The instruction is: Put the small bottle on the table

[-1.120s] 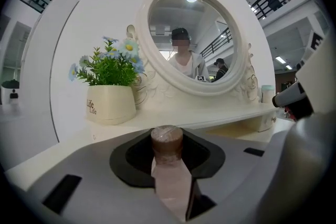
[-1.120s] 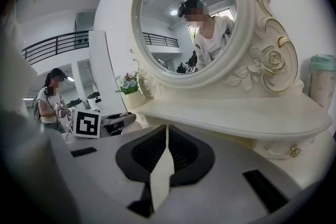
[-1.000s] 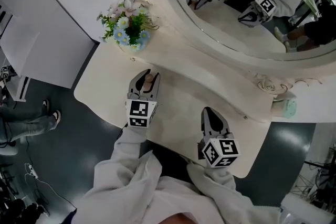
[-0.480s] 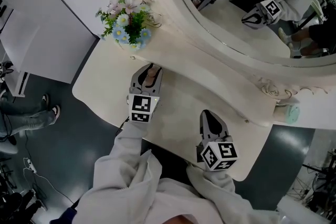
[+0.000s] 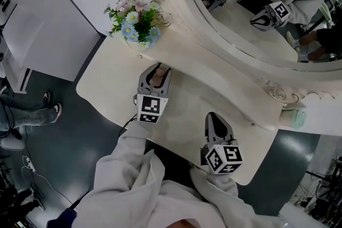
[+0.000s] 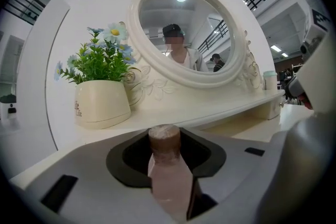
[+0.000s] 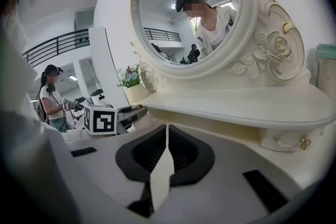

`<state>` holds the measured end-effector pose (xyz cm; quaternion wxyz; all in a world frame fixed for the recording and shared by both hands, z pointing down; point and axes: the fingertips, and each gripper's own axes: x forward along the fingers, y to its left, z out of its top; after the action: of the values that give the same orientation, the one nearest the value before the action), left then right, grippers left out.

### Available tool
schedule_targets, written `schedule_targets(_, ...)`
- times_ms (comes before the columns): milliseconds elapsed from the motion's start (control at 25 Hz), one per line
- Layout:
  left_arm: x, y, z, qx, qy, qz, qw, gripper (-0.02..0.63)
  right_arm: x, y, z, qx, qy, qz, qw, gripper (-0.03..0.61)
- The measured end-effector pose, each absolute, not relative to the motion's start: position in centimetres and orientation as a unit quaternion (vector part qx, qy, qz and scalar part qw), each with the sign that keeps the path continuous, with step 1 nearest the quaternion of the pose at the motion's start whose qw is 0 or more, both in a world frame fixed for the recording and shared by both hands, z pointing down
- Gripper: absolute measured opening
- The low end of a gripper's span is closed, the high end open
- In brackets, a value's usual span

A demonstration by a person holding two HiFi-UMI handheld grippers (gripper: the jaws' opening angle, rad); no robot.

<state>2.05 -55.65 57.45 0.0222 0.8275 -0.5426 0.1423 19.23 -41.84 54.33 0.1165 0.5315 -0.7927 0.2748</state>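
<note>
The small bottle (image 5: 157, 79), pinkish with a brown cap, stands upright between the jaws of my left gripper (image 5: 156, 70), low over the cream dressing table (image 5: 184, 109) just in front of the raised shelf. In the left gripper view the small bottle (image 6: 168, 176) fills the gap between the grey fingers (image 6: 84, 176). The jaws have just been opening slightly, and the bottle is still between them. My right gripper (image 5: 214, 118) rests over the table's front right part, shut with nothing in it; its jaws meet in the right gripper view (image 7: 166, 136).
A cream pot of blue and white flowers (image 5: 138, 26) stands on the shelf behind the bottle. The oval mirror (image 5: 256, 18) rises at the back. A pale green jar (image 5: 295, 116) sits at the shelf's right end. Someone's legs (image 5: 26, 117) are on the floor at left.
The head view has shifted slightly. Both grippers keep their places, and the bottle stays between the left jaws.
</note>
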Motion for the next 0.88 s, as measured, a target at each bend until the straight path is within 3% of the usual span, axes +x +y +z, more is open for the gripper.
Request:
schedule_targets(40, 2.3, -55.5, 57.5, 0.832, -0.535, 0.145, 0.020, 0.166, 19.1, -41.9, 54.2, 0.532, -0.792, 0.275, 0.115, 0.040)
schedule_targets(120, 2.7, -55.2, 57.5, 0.838, -0.526, 0.144, 0.022, 0.312, 18.9, -41.9, 54.1, 0.533, -0.792, 0.274, 0.113, 0.040)
schedule_targets(160, 2.7, -55.1, 57.5, 0.839, -0.525, 0.142, 0.026, 0.325, 18.8, -41.8, 54.1, 0.534, -0.792, 0.273, 0.112, 0.040)
schedule_targets(880, -2.2, -50.9, 53.5, 0.845, -0.513, 0.115, 0.094, 0.345, 15.7, -39.9, 51.0, 0.561, -0.781, 0.262, 0.083, 0.040)
